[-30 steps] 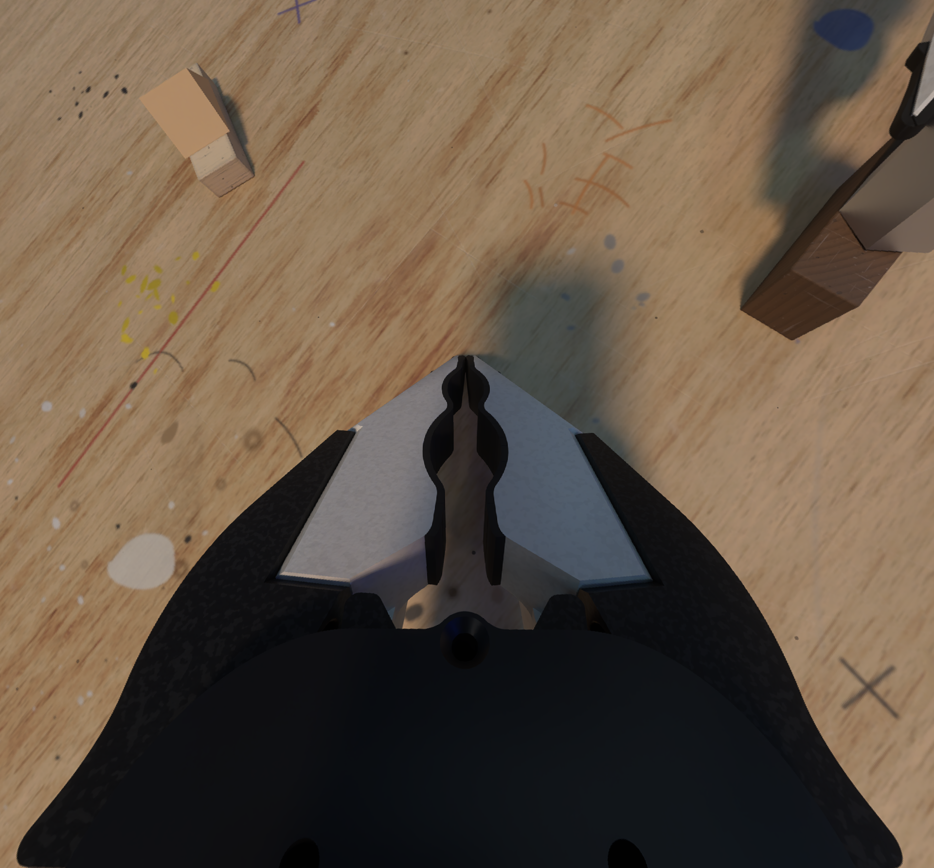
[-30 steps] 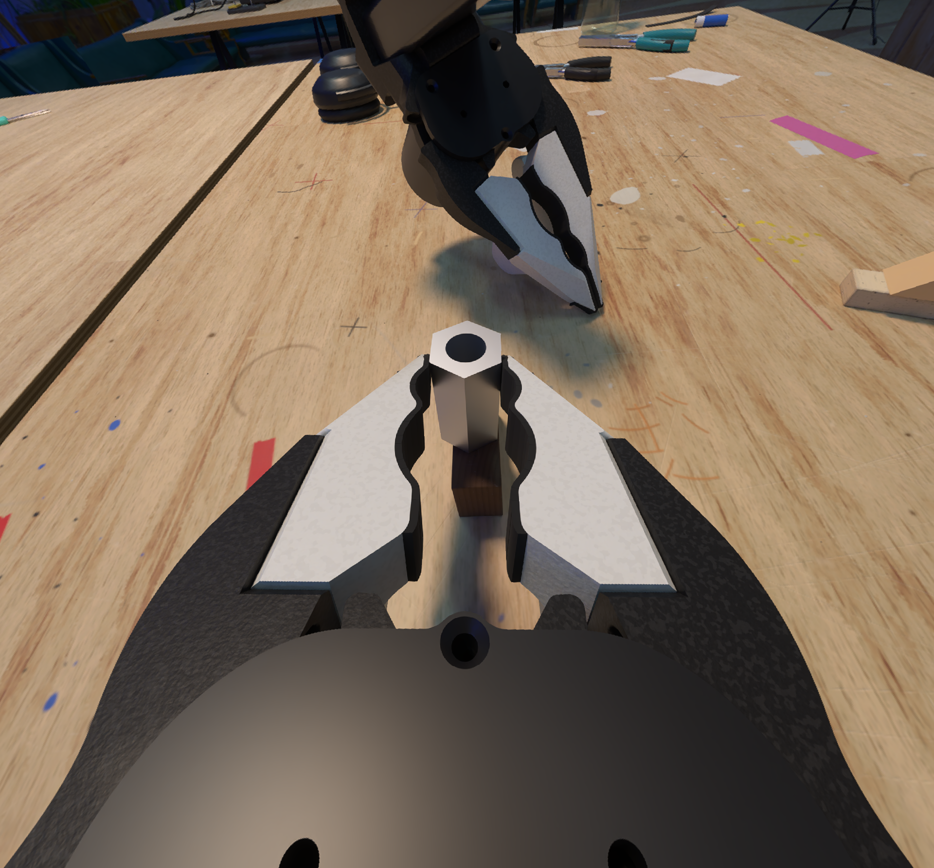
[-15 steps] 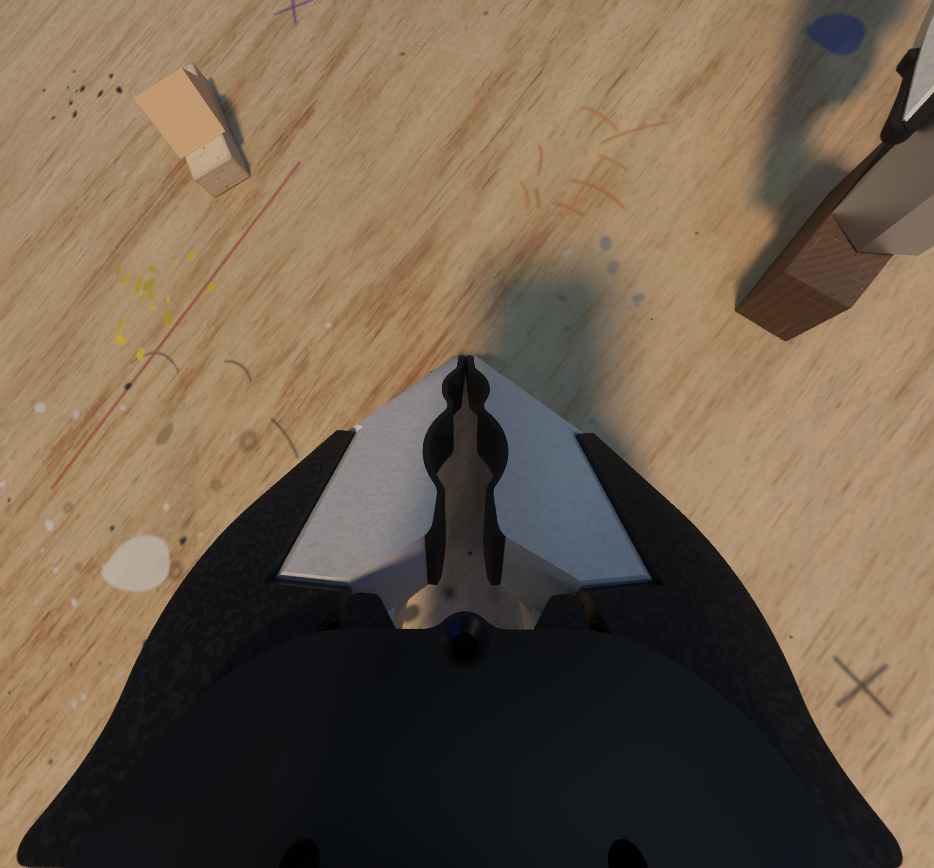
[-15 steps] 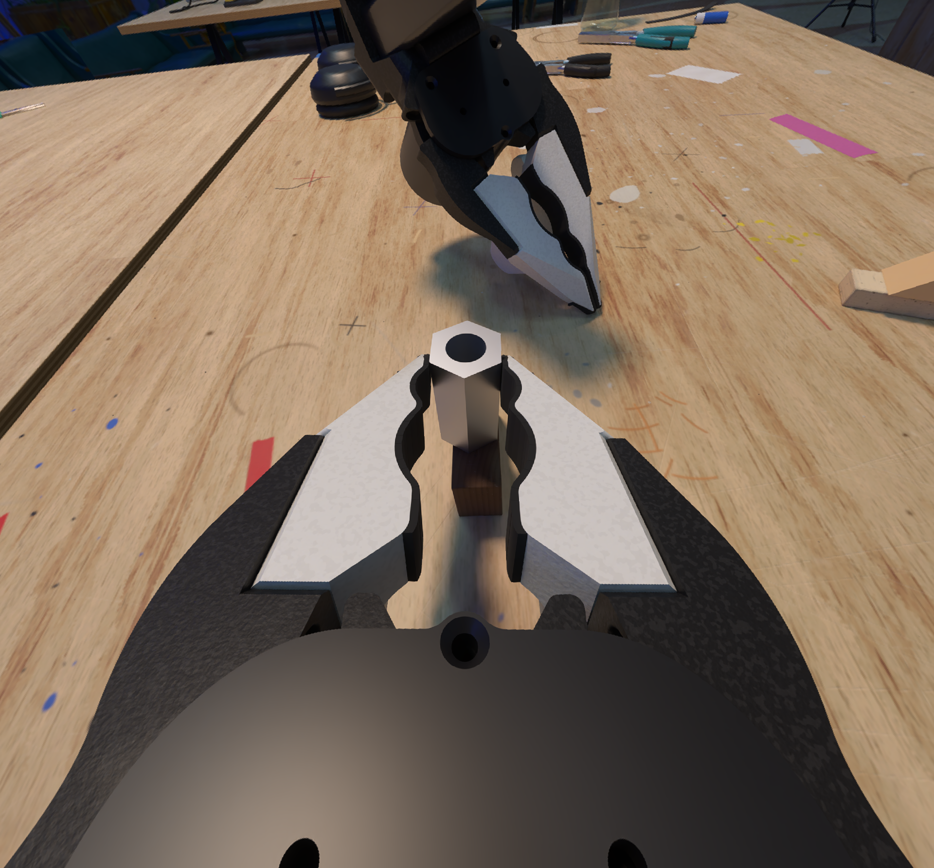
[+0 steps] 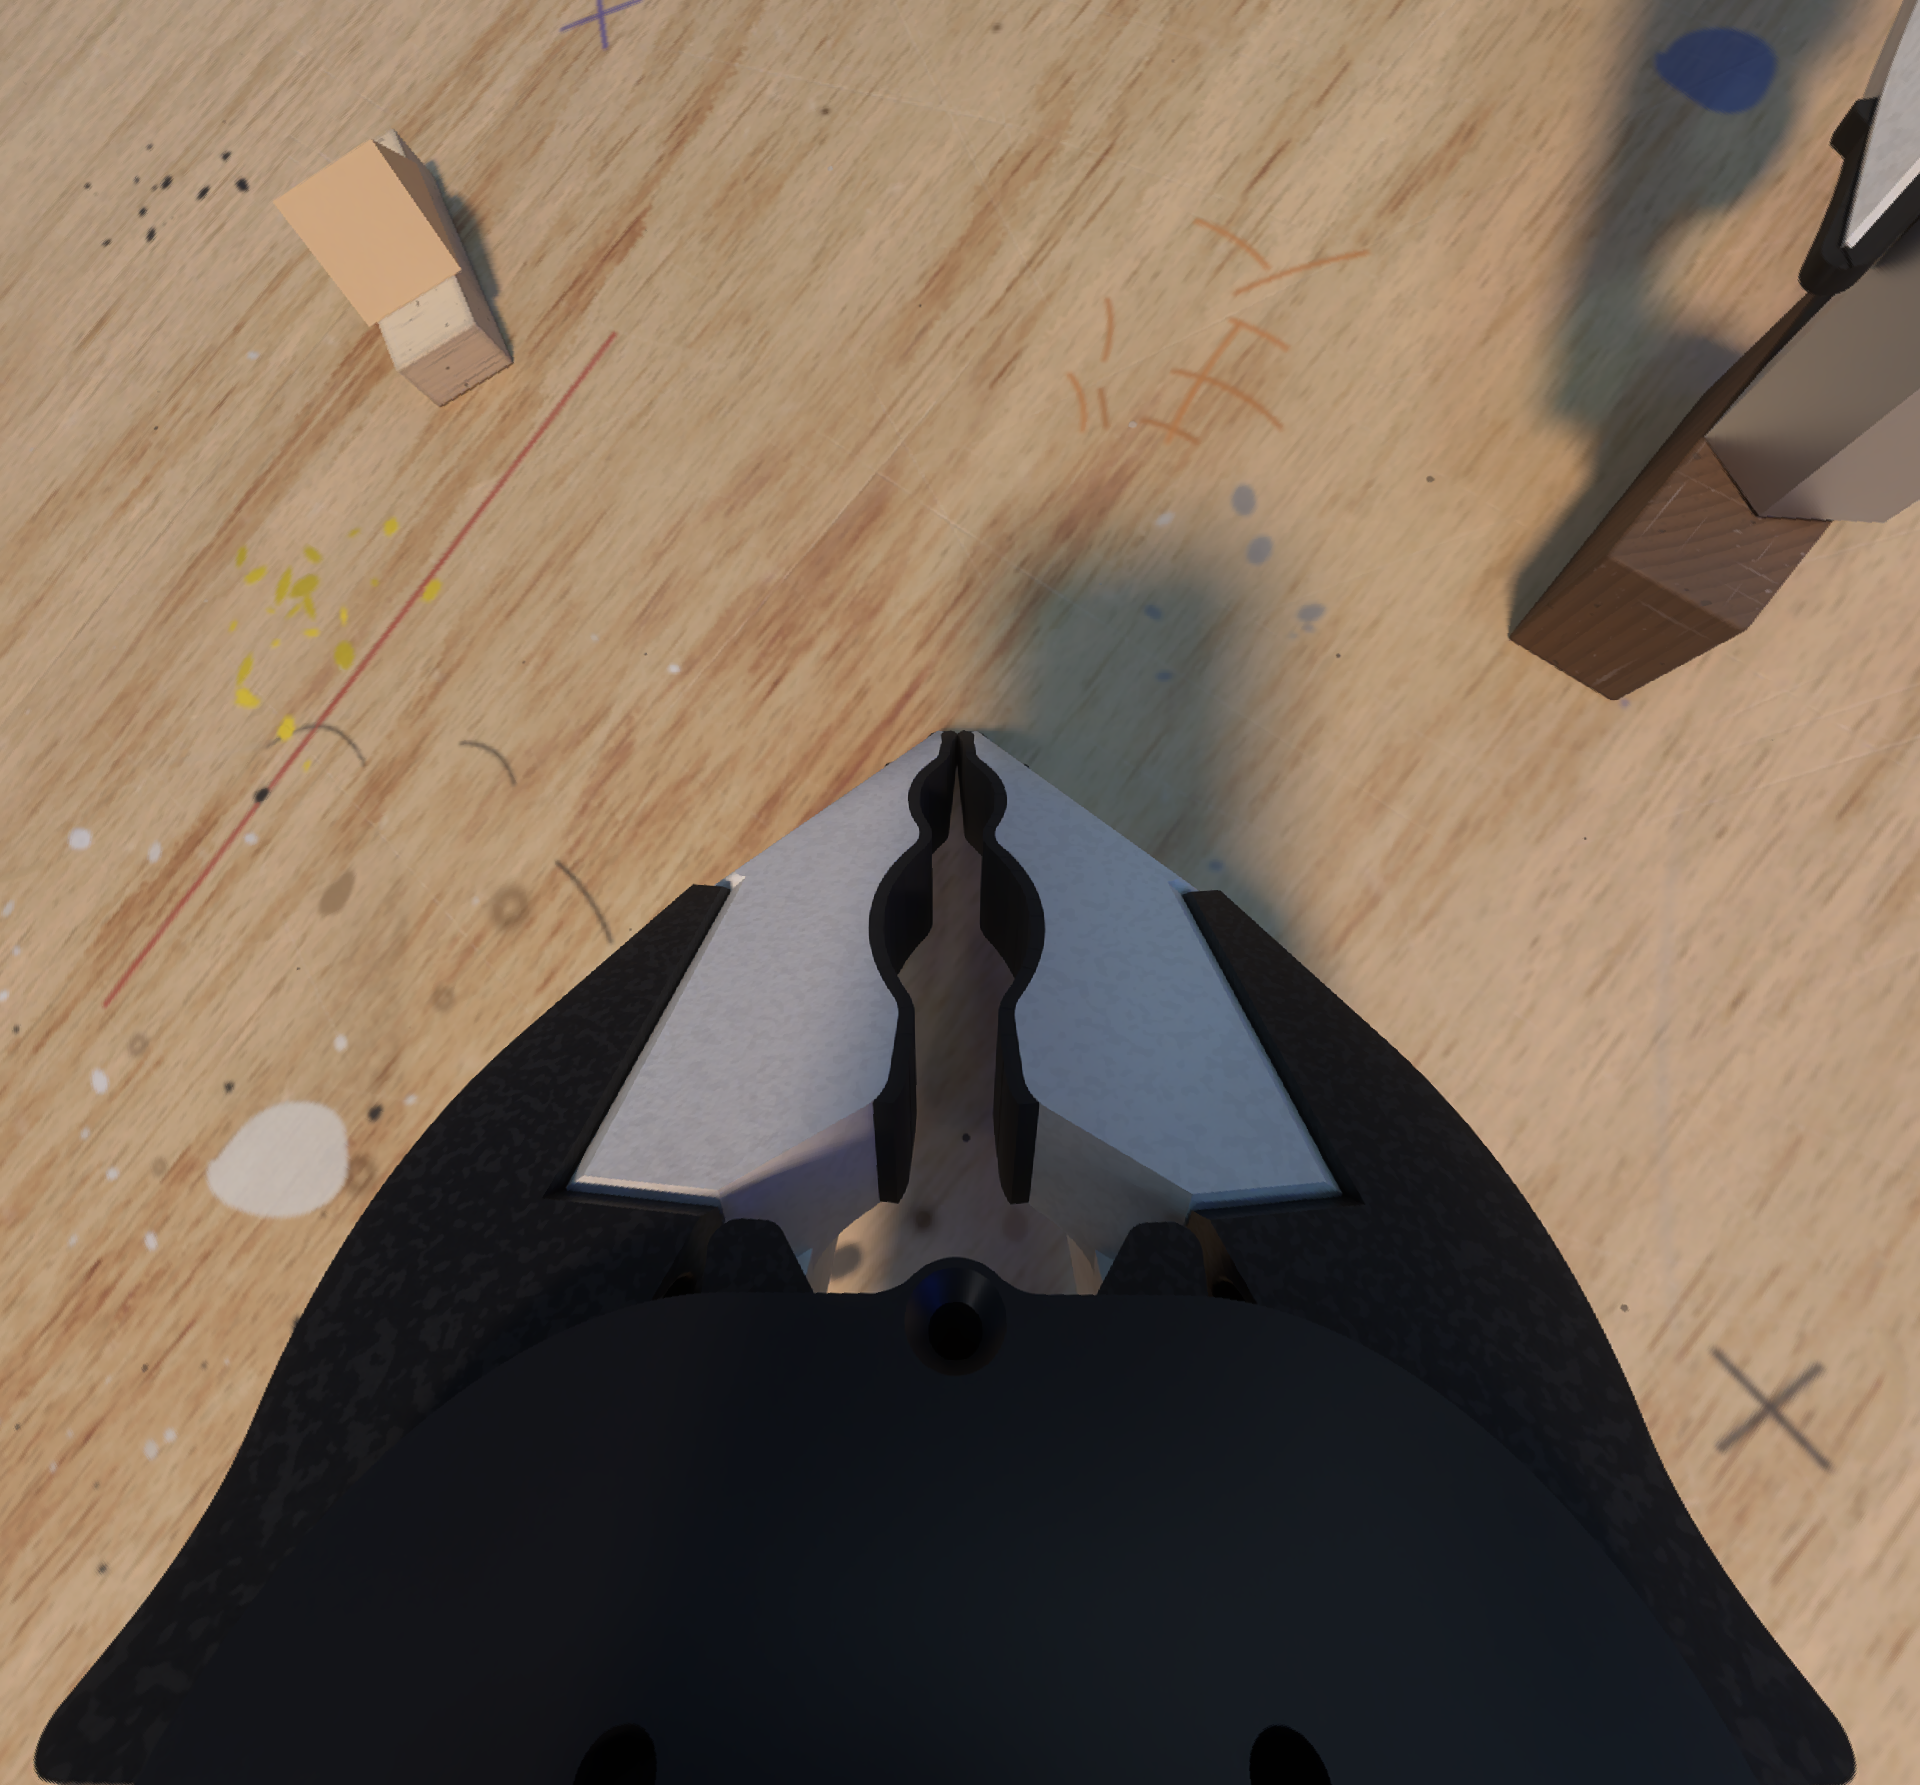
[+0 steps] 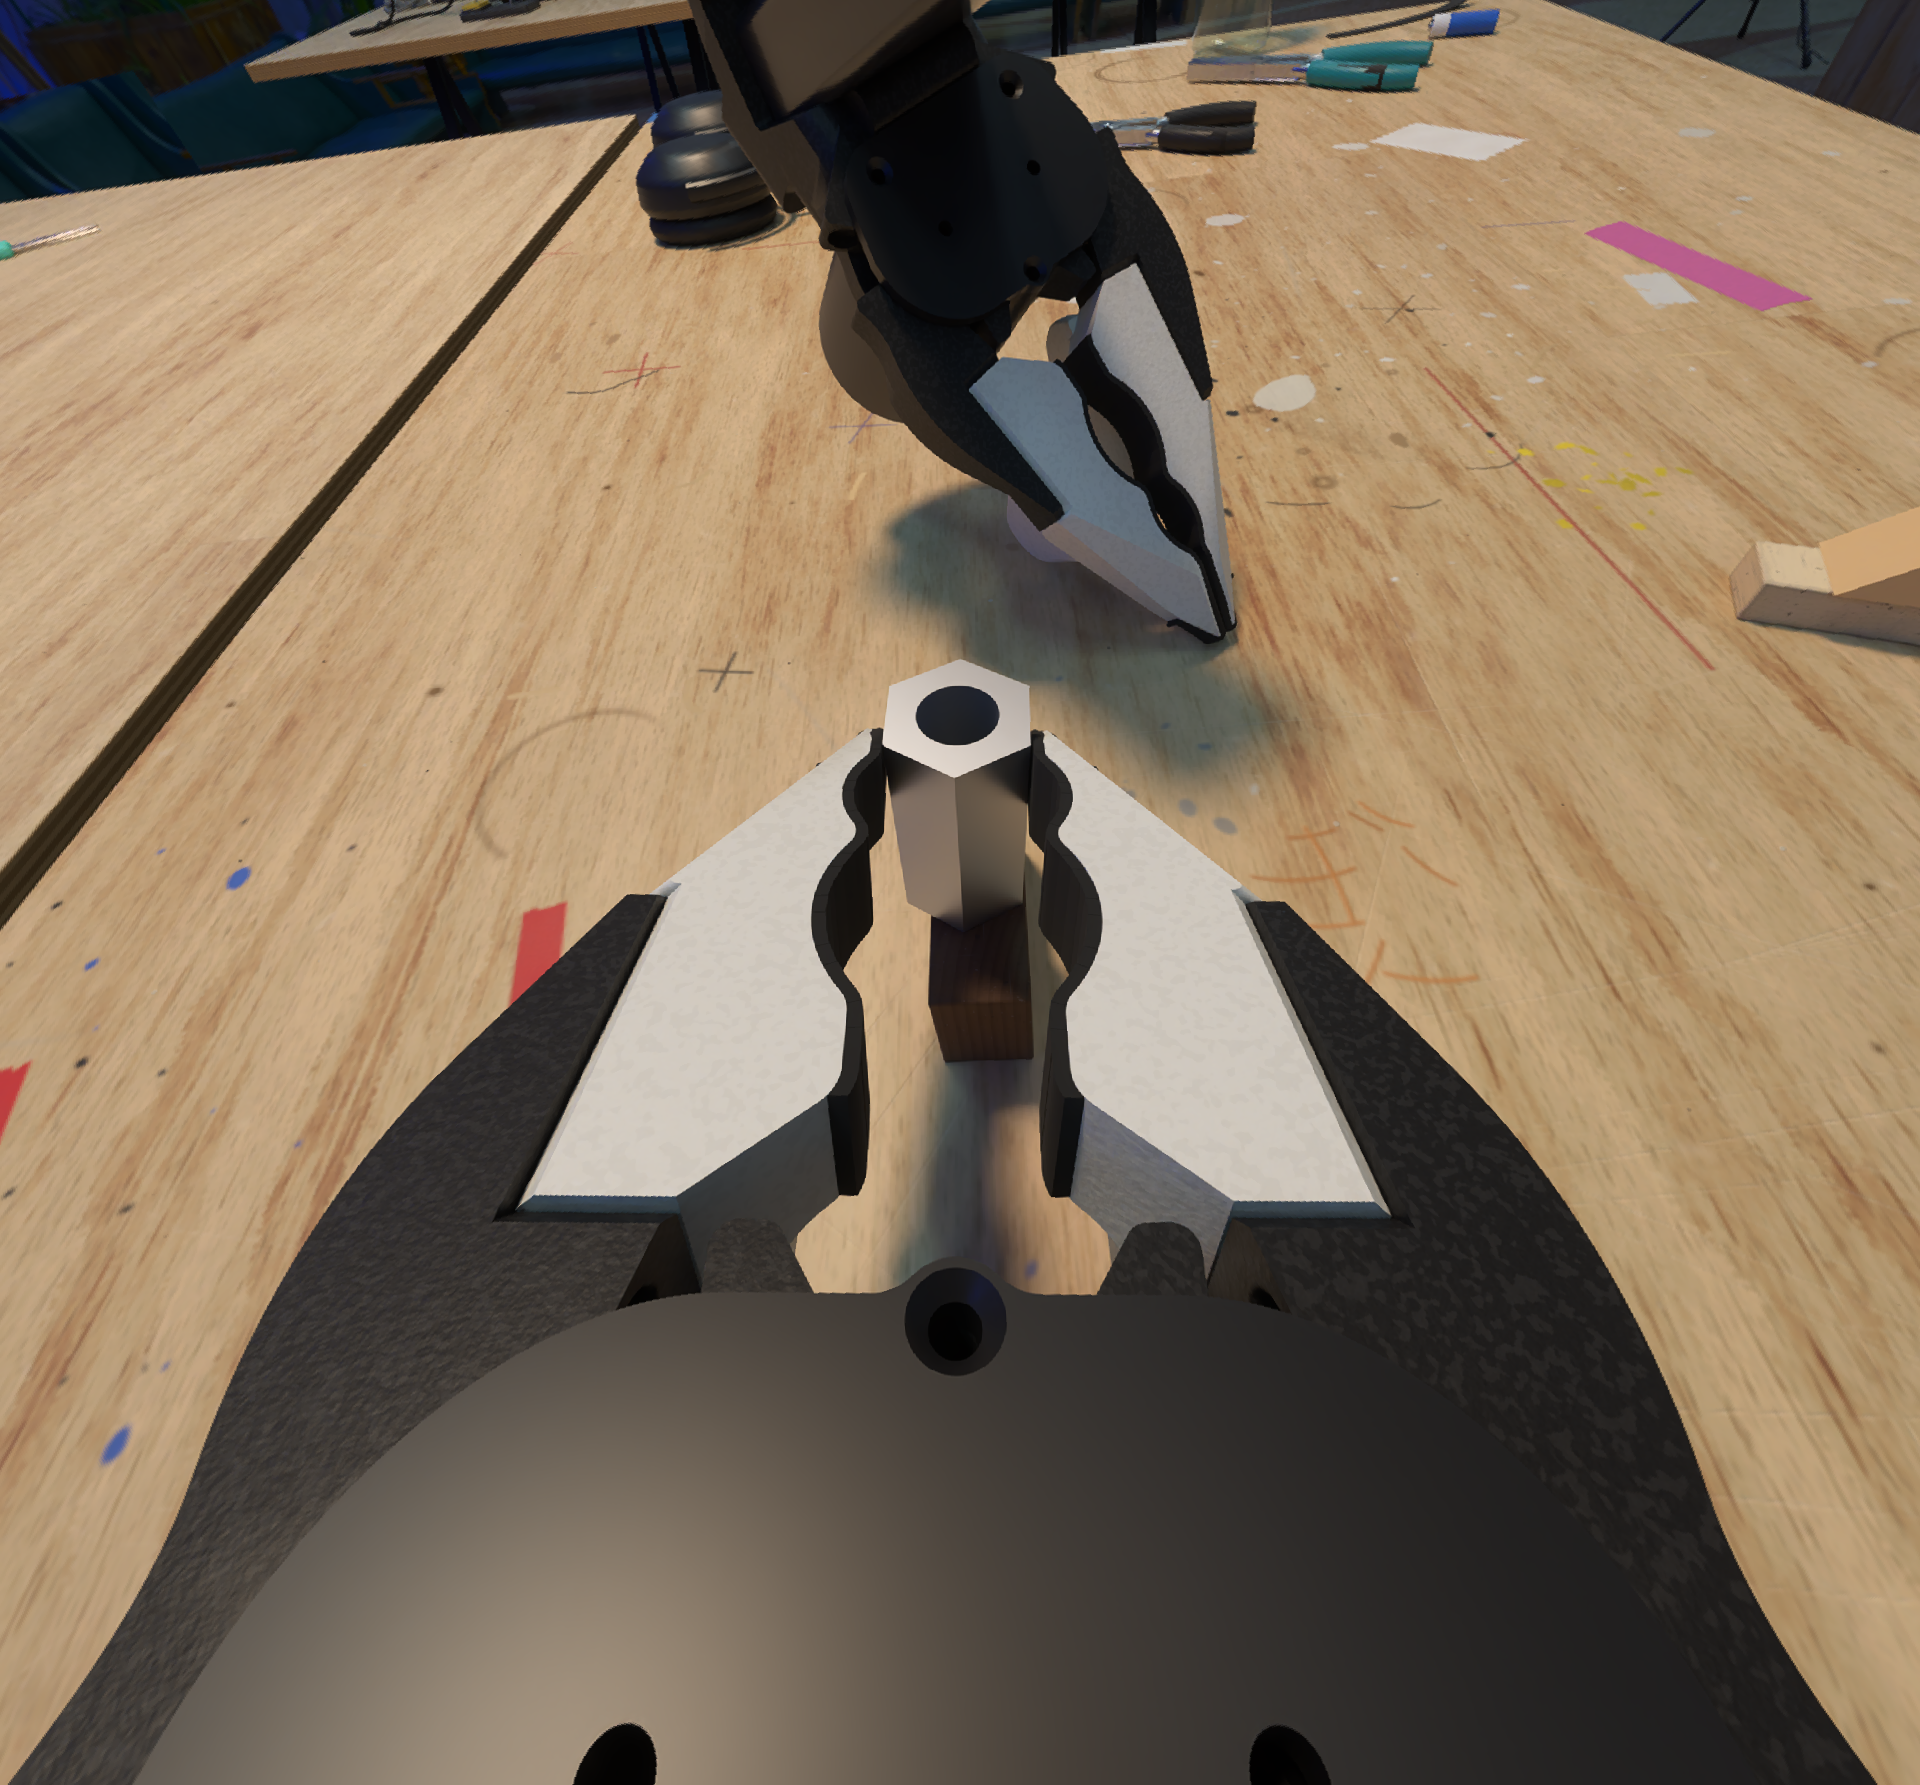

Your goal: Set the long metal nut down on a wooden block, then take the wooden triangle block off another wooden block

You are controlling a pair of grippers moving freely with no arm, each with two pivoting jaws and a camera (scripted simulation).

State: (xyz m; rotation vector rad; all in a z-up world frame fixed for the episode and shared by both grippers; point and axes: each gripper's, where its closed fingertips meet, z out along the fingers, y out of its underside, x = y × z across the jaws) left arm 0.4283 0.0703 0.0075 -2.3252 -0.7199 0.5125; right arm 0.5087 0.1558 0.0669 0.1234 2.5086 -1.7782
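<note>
Upright on dark block (image 6: 982, 1008), long metal nut (image 6: 958, 800), between right jaws.

Bench (image 6: 1558, 904): pale plywood, grain running lengthwise, marked with pencil crosses, paint flecks, a red line and orange scribbles. A dark seam (image 6: 312, 509) splits it at 10 o'clock in the right wrist view.

Directly on it:
- dark wooden block (image 6: 982, 1008), near centre, upright.
- pale wooden block (image 6: 1797, 592) at 3 o'clock, lying flat; in the left wrist view it sits at 10 o'clock (image 5: 447, 353).
- stacked black discs (image 6: 707, 177) at 12 o'clock, far end.
- black-handled pliers (image 6: 1195, 125) and teal-handled tools (image 6: 1351, 65) at 1 o'clock.
- pink tape strip (image 6: 1694, 265) at 2 o'clock; red tape strip (image 6: 540, 946) at 9 o'clock.
</note>
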